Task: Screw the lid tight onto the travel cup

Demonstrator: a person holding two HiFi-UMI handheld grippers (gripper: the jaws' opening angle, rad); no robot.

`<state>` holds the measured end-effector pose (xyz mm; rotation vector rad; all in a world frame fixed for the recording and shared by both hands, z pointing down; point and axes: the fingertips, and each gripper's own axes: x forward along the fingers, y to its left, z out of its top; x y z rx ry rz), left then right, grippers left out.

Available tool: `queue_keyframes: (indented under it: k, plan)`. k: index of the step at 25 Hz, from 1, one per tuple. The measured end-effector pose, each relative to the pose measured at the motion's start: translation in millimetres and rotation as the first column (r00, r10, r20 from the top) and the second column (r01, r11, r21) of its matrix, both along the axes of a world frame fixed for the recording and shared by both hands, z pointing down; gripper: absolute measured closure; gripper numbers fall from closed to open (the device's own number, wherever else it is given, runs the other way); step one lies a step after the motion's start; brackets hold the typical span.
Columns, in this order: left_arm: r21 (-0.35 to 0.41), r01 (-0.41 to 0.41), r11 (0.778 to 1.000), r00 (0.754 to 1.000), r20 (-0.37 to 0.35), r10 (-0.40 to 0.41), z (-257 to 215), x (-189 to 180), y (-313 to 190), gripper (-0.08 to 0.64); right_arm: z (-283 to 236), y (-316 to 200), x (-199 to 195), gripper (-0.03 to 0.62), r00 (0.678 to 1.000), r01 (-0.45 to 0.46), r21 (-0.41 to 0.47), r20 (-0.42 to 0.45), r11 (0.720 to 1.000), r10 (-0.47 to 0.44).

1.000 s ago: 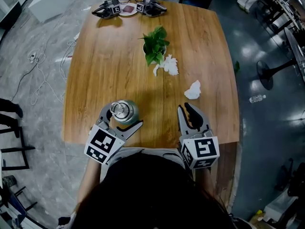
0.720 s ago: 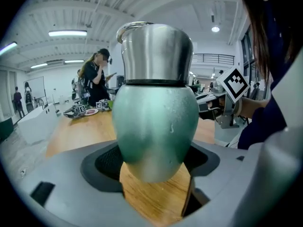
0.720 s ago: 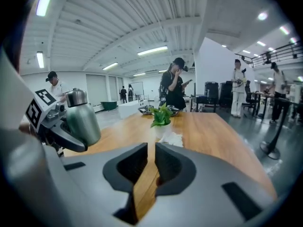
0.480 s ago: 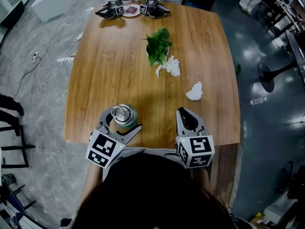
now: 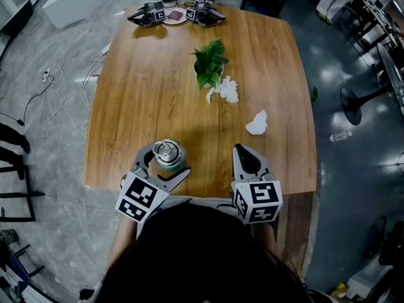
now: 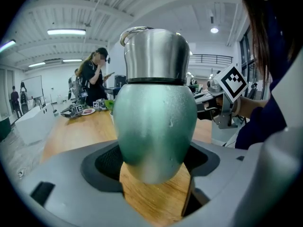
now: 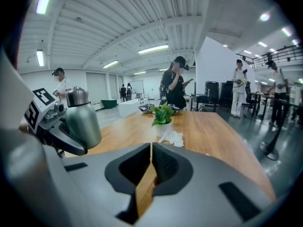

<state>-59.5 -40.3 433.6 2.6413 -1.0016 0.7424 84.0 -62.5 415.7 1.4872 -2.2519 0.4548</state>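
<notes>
You have a teal-green travel cup with a brushed-silver lid. Table: warm brown woodgrain. Potted plant green; crumpled tissues white.

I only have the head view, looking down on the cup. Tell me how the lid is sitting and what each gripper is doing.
Observer: In the left gripper view the steel lid stands level on the travel cup. A dark ring marks the join and no gap shows.
Operator: Report the left grip.
Observer: The left gripper is shut on the cup's green body, one jaw on each side, well below the lid.
Operator: Now the right.
Observer: In the right gripper view, the right gripper has just been closing its jaws. They are together with nothing between them, only bare wood beyond.
</notes>
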Motion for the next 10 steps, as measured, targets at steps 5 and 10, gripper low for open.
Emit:
queue_keyframes:
  k: [5, 10]
  plan:
    - [-0.013, -0.019, 1.0, 1.0, 0.016, 0.019, 2.8, 2.6, 3.8, 0.173, 0.9, 0.4, 1.2, 0.566, 1.0, -0.004, -0.003, -0.016, 1.0, 0.004]
    - [-0.022, -0.024, 0.999, 0.999, 0.025, 0.025, 4.9, 2.0, 3.7, 0.173, 2.7, 0.1, -1.4, 0.568, 1.0, 0.002, -0.012, -0.022, 1.0, -0.002]
